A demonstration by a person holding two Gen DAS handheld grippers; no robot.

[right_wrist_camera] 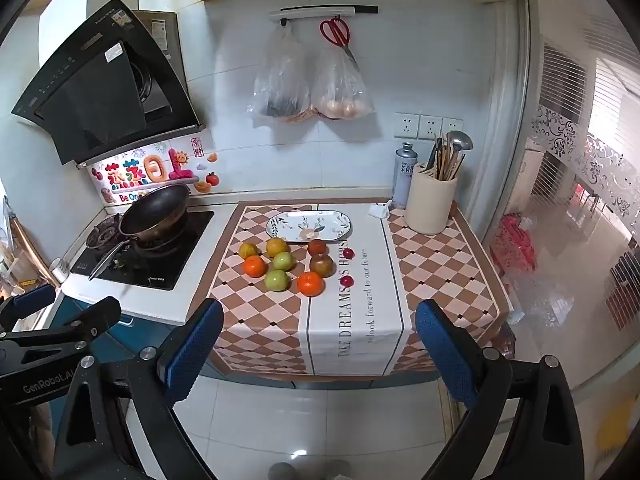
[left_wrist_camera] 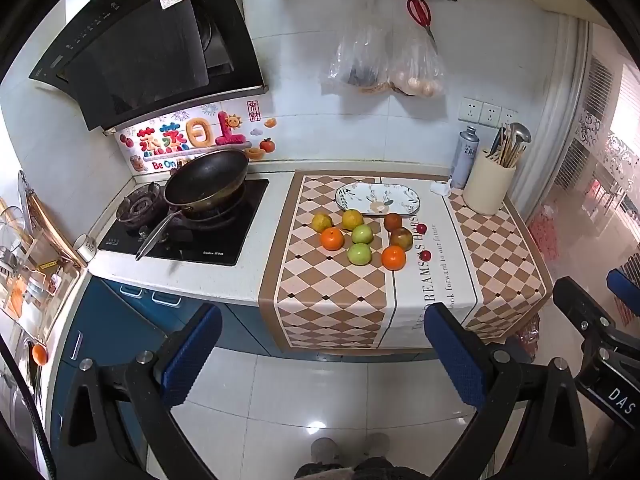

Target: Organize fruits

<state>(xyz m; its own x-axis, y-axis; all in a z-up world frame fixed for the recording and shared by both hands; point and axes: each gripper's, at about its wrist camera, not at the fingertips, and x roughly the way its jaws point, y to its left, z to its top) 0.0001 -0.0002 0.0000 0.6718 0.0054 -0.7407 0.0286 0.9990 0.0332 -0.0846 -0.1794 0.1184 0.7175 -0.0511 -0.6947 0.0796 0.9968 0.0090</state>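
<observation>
Several fruits lie in a cluster on the checkered cloth [left_wrist_camera: 328, 296] on the counter: oranges [left_wrist_camera: 332, 239] [right_wrist_camera: 310, 283], green apples [left_wrist_camera: 359, 254] [right_wrist_camera: 277, 280], yellow fruits [left_wrist_camera: 352, 219], brownish-red fruits [left_wrist_camera: 401, 238] [right_wrist_camera: 321, 265] and two small red ones [left_wrist_camera: 425, 255] [right_wrist_camera: 346, 280]. An empty oval patterned plate [left_wrist_camera: 378, 199] [right_wrist_camera: 310, 224] sits just behind them. My left gripper [left_wrist_camera: 322, 352] is open and empty, held above the floor well short of the counter. My right gripper [right_wrist_camera: 318, 346] is open and empty, also in front of the counter edge.
A wok [left_wrist_camera: 206, 180] sits on the gas hob [left_wrist_camera: 188, 236] left of the cloth, under a range hood [left_wrist_camera: 140, 48]. A utensil holder [left_wrist_camera: 489, 188] and a spray can [left_wrist_camera: 464, 158] stand at the back right. Plastic bags [left_wrist_camera: 384, 64] and scissors hang on the wall.
</observation>
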